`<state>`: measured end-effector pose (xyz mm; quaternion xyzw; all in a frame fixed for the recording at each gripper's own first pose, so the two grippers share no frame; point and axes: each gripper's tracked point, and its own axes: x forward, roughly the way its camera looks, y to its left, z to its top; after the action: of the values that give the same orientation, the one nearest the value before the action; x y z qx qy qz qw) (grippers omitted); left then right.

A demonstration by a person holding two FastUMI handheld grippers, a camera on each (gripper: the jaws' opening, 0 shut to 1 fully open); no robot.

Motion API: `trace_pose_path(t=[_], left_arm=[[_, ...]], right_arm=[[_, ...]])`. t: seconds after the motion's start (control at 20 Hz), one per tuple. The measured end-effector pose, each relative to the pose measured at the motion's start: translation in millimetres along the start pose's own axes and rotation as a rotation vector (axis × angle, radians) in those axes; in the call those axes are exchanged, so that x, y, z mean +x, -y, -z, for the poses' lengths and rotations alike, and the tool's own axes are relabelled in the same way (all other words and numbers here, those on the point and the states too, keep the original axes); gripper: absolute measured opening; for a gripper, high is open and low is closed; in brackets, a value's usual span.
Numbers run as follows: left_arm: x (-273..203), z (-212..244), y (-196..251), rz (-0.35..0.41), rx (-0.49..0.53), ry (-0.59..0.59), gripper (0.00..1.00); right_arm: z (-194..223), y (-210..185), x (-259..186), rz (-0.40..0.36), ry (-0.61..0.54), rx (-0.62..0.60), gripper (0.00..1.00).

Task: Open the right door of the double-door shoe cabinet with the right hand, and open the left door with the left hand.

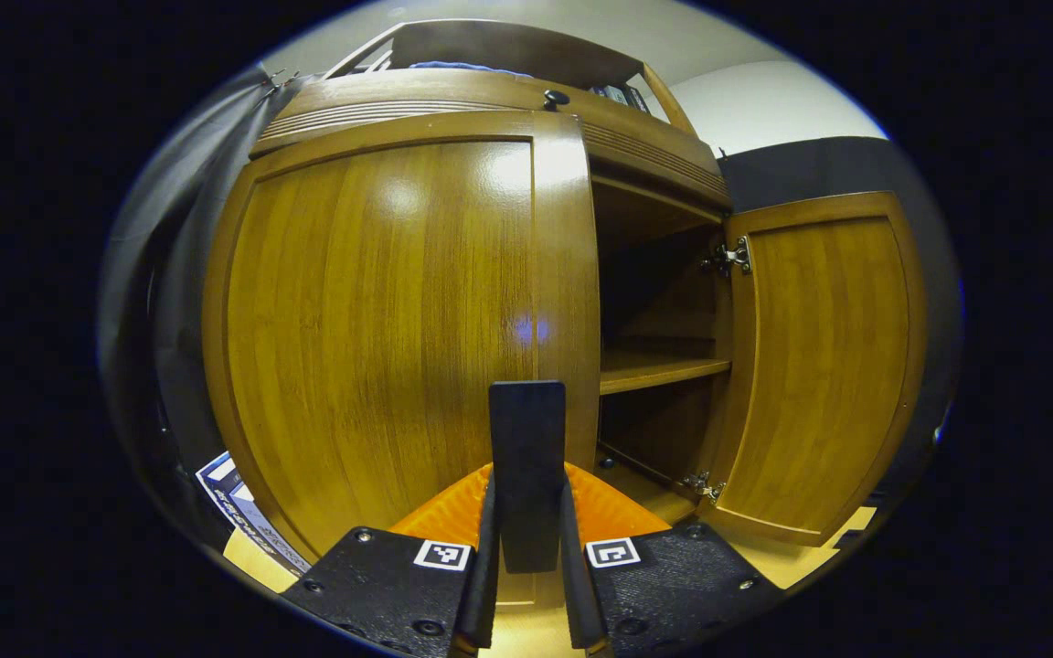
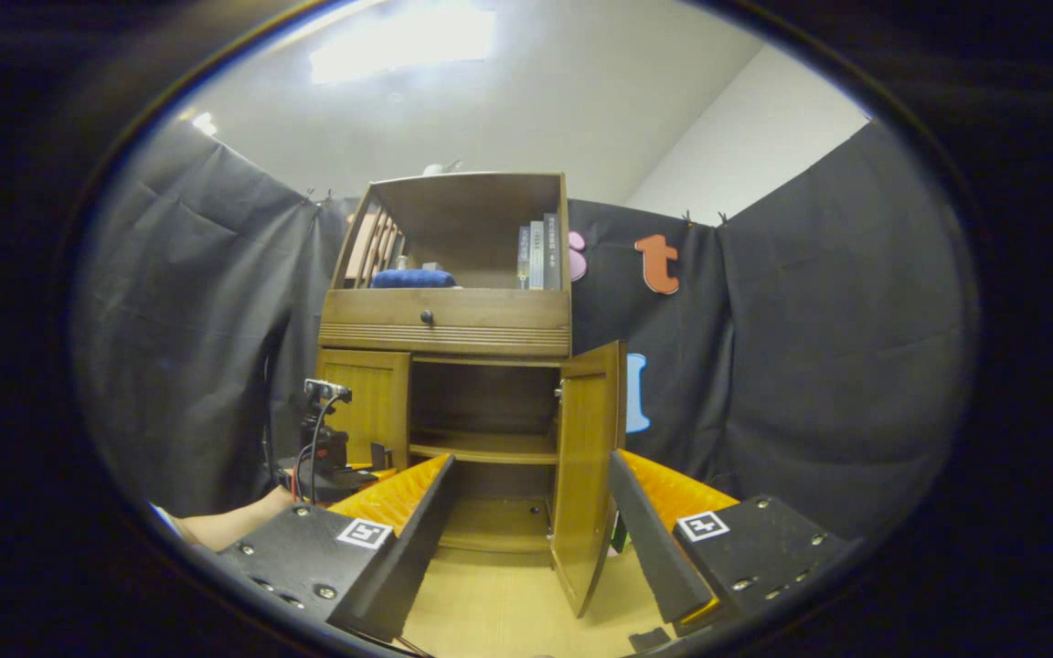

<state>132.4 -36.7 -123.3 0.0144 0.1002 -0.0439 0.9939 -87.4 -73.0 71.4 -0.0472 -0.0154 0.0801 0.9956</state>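
The wooden shoe cabinet (image 2: 453, 366) stands against the black cloth. In the left gripper view its left door (image 1: 380, 320) looks closed and is very near. My left gripper (image 1: 526, 557) is shut on that door's dark upright handle (image 1: 526, 439), one finger on each side. The right door (image 1: 819, 366) is swung wide open, and a bare inner shelf (image 1: 659, 370) shows behind it. In the right gripper view my right gripper (image 2: 531, 457) is open and holds nothing, well back from the open right door (image 2: 586, 457). The left gripper (image 2: 330, 457) sits by the left door (image 2: 371, 402), held by a forearm (image 2: 225, 525).
A drawer with a dark knob (image 2: 427, 317) runs above the doors. On top is an open shelf with a blue cushion (image 2: 412, 279) and books (image 2: 537, 251). Light wooden floor (image 2: 490, 603) lies in front. A printed box (image 1: 234, 503) lies low beside the cabinet's left side.
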Motion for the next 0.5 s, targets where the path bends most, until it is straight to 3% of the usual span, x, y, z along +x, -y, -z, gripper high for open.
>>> trace_pose_path(t=[0.5], left_arm=[[-50.9,12.2,-4.4,0.039,0.013,-0.016,0.31]], right_arm=[[14.0,6.3,-3.0,0.019,-0.010,0.009,0.97]])
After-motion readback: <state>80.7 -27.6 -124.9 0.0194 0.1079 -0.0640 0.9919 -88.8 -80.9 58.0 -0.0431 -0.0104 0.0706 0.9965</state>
